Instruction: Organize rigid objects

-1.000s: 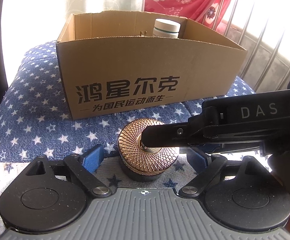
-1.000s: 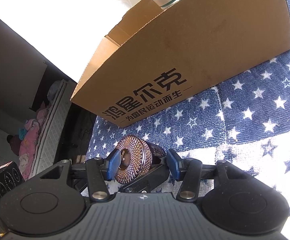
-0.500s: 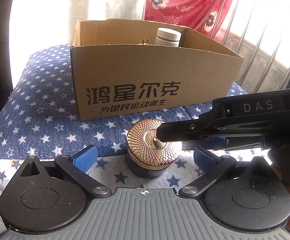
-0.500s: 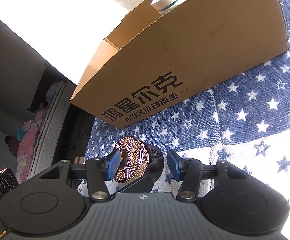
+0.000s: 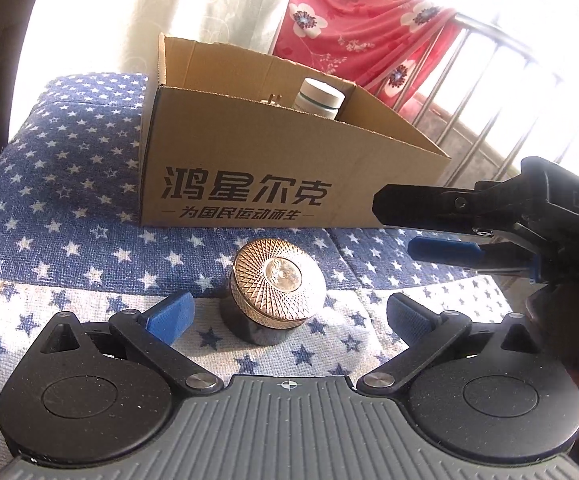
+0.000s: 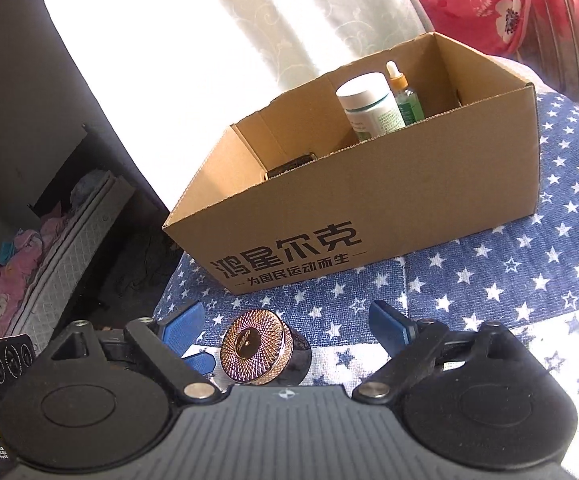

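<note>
The jar with the rose-gold lattice lid sits upright on the star-print cover, dead ahead of my left gripper, apart from both blue pads. My left jaws are spread as wide as they go, one pad at nine o'clock of the jar, the other at three, neither touching it.

Moving right: the cardboard box stands at twelve o'clock beyond the jar, open-topped, black lettering on its near wall. Further right, at two o'clock, there's my right gripper, raised clear of the jar. Its jaws have just been opening and now stand wide with nothing pinched between them; from its own camera the jar lies low at six o'clock, between the pads but untouched.

So I reckon the step in hand is the handover of this jar: my right has let go, my left is lined up to take it. Next I'd need to ease the left forward, close the pads on the dark body below the lid, lift it and carry it over the near wall into the box.

The count: one jar outside. In the box, one white bottle, one dropper bottle, and one dark thing half hidden by the wall. One box, two grippers.
</note>
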Tool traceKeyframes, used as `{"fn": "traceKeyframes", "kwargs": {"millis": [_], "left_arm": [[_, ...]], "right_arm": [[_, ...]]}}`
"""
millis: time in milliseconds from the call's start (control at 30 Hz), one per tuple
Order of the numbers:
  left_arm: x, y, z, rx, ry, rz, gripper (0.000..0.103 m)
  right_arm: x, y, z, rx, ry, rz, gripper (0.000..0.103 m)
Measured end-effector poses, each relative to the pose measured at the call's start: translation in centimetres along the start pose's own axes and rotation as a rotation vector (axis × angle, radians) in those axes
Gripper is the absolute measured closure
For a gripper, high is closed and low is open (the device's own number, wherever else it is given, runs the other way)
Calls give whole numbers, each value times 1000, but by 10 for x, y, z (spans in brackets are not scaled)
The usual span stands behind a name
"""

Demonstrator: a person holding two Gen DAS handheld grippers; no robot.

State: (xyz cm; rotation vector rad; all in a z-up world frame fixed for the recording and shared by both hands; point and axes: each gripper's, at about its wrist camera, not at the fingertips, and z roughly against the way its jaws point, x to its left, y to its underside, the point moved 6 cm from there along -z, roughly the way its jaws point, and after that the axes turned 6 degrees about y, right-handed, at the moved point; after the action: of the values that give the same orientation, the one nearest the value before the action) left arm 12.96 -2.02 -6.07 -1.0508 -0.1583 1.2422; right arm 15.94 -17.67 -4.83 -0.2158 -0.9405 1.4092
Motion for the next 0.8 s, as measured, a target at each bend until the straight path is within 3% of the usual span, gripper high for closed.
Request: {"fn": "traceKeyframes", "kwargs": {"millis": [33,300,500,667,800], "left_arm": [[-1,0,2,-7,-6,-12,0],[-3,-2,19,-55,-76,-83,0],[-2,-3,27,-125,8,-66,0],[2,-6,25,-127,-58,-84,0],[7,-7,25,-125,-122,-115,0]], "right_arm": [[2,-2,6,-24,17,24,0],[14,-12,46,-153,228,217,0],[18,-12,55,-199,319,308,0],[14,-8,54,-200,301,311,0],[9,-6,56,-237,184,249,0]]}}
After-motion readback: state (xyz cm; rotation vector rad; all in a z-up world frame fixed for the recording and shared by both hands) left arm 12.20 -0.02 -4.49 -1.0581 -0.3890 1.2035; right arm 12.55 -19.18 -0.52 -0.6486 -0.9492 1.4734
